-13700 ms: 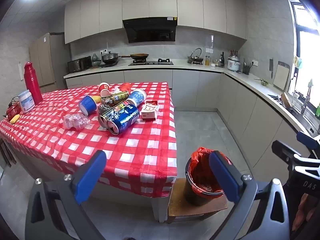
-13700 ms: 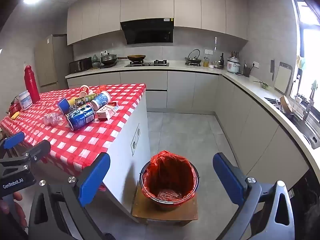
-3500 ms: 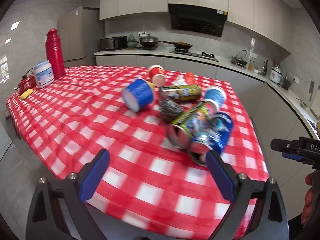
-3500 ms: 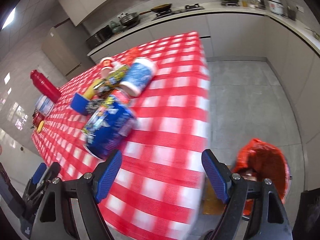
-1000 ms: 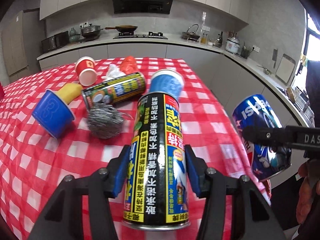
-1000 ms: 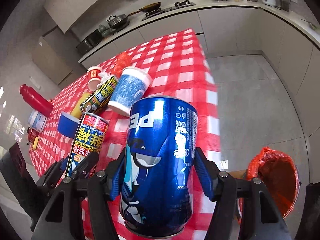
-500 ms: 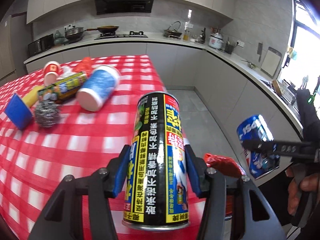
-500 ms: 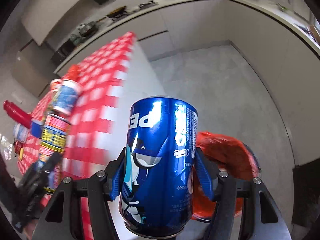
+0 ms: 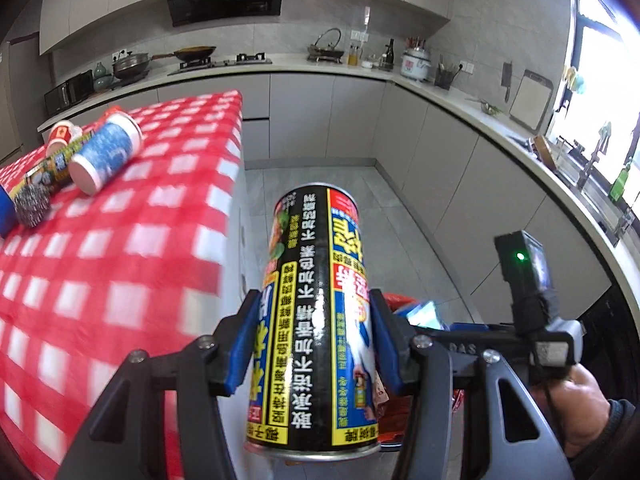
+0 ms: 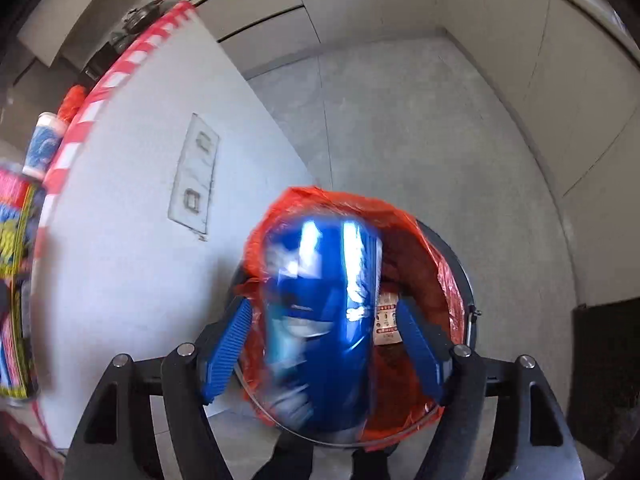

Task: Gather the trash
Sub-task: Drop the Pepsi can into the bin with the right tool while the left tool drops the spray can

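Blue can [image 10: 320,320], motion-blurred, above red-lined bin [image 10: 432,248]

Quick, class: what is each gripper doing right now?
Left gripper: closed on the tall black-and-yellow printed can.
Right gripper: jaws opening, pads clear of the blurred blue drink can between them, above the red-lined bin.

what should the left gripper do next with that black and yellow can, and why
Probably carry it on over the red-lined bin and let go. The left gripper is shut on the black and yellow can, off the table. The right gripper is opening above the bin, pads clear of the blurred blue can, so that spot should free up.
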`<action>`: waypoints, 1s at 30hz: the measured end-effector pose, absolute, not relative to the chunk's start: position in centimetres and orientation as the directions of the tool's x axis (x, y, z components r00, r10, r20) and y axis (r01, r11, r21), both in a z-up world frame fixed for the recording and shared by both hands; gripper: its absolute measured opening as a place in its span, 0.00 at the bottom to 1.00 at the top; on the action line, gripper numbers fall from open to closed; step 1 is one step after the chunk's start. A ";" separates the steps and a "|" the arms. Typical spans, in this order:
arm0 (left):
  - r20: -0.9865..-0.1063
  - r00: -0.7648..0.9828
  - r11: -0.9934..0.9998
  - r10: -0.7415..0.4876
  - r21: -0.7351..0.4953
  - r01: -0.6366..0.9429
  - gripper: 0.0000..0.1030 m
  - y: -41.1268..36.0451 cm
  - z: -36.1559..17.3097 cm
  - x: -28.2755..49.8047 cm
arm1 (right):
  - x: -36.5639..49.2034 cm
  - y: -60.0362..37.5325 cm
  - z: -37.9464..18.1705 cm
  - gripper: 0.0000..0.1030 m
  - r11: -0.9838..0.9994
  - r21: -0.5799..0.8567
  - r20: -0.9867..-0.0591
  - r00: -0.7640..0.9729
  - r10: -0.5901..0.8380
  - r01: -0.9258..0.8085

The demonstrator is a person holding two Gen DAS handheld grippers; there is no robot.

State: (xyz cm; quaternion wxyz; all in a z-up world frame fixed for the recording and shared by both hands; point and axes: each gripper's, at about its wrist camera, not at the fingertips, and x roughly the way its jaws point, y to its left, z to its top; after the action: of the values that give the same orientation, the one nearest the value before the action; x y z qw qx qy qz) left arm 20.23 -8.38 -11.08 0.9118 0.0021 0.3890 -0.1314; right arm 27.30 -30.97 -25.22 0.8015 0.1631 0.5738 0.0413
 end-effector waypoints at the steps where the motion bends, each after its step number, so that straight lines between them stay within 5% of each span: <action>1: -0.715 0.659 0.967 -0.233 -0.097 0.237 0.52 -8.9 -11.7 20.0 | 27.3 -31.5 -25.7 0.74 0.945 0.302 -0.910 0.333 0.246 0.126; 21: -0.825 0.510 0.966 -0.244 -0.161 0.201 0.52 -18.1 -23.9 17.8 | 22.1 -40.1 -27.0 0.74 0.942 0.285 -0.901 0.384 0.201 0.176; 23: -0.853 0.455 0.959 -0.256 -0.166 0.228 0.71 -19.6 -24.1 18.6 | 21.9 -40.6 -26.3 0.74 0.942 0.283 -0.899 0.393 0.194 0.182; 30: -0.798 0.568 0.971 -0.202 -0.088 0.222 0.94 -19.2 -18.0 16.7 | 21.0 -42.0 -21.5 0.74 0.926 0.314 -0.865 0.465 0.188 0.210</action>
State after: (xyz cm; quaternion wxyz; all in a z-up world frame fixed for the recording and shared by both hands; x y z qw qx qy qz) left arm 16.73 -19.17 -17.97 0.8854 0.0111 0.4489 -0.1198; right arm 21.01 -42.04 -21.52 0.8340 0.1923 0.5172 -0.0066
